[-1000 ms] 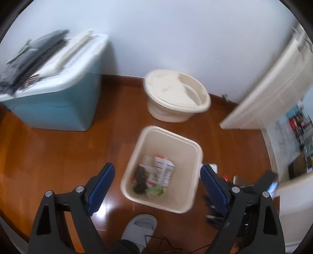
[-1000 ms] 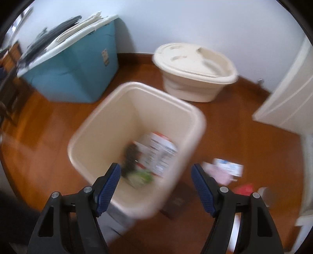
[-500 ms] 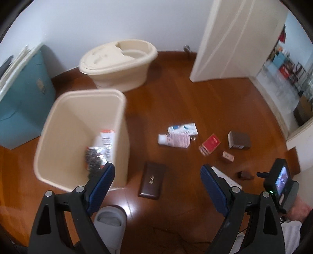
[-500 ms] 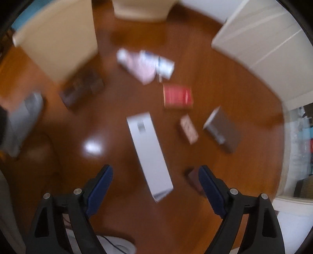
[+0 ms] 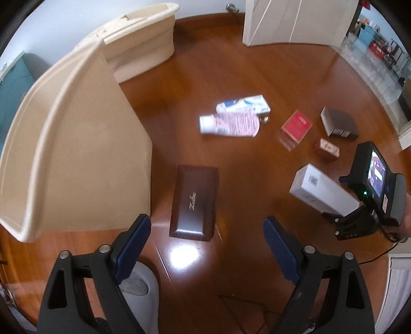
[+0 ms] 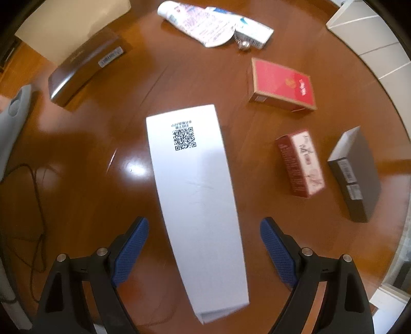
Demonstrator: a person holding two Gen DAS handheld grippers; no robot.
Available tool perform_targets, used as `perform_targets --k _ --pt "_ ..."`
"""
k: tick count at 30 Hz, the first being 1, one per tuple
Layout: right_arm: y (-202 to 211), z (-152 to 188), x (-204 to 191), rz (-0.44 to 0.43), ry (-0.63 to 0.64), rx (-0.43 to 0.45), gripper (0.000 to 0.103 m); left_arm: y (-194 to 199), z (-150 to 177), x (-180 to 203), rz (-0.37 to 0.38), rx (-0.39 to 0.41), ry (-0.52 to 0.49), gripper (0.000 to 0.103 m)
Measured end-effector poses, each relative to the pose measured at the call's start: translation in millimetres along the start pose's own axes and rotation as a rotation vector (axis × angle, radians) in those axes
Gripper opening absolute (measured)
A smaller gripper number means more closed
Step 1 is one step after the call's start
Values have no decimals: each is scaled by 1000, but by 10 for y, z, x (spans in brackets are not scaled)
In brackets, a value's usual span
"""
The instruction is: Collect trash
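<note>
The right gripper (image 6: 204,254) hangs wide open over the long white box (image 6: 197,195), its near end lying between the jaws, not yet touched. A good grasp would likely lower squarely and pinch across the narrow width. The left gripper (image 5: 205,246), also spread and empty, hovers above the dark brown case (image 5: 195,201). Beyond lie the red packet (image 6: 282,83) and tube (image 6: 197,23); the beige bin (image 5: 74,144) stands left.

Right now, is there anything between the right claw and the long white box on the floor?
Nothing visible. The white box lies directly between the open fingers of the right claw, with bare floor beside it.
</note>
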State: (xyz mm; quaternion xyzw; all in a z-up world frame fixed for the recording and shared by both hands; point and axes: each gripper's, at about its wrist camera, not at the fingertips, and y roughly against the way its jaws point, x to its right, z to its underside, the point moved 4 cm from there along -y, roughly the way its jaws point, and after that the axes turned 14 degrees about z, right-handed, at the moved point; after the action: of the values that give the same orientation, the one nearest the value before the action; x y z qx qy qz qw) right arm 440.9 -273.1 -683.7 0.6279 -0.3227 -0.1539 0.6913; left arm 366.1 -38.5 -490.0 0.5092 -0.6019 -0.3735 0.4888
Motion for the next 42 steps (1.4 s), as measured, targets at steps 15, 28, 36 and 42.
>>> perform_targets --k 15,28,36,42 --pt "466 796 120 -36 -315 136 57 -515 -289 632 91 -26 -140 90" --pt "809 2145 676 -56 -1004 237 57 -1979 -751 2583 174 -251 -807 90" --pt "804 2351 812 -60 -1110 277 57 -2475 -814 2813 156 -391 -996 81" --pt "835 2566 766 -45 -1175 276 57 -2626 -761 2843 114 -449 -1073 34"
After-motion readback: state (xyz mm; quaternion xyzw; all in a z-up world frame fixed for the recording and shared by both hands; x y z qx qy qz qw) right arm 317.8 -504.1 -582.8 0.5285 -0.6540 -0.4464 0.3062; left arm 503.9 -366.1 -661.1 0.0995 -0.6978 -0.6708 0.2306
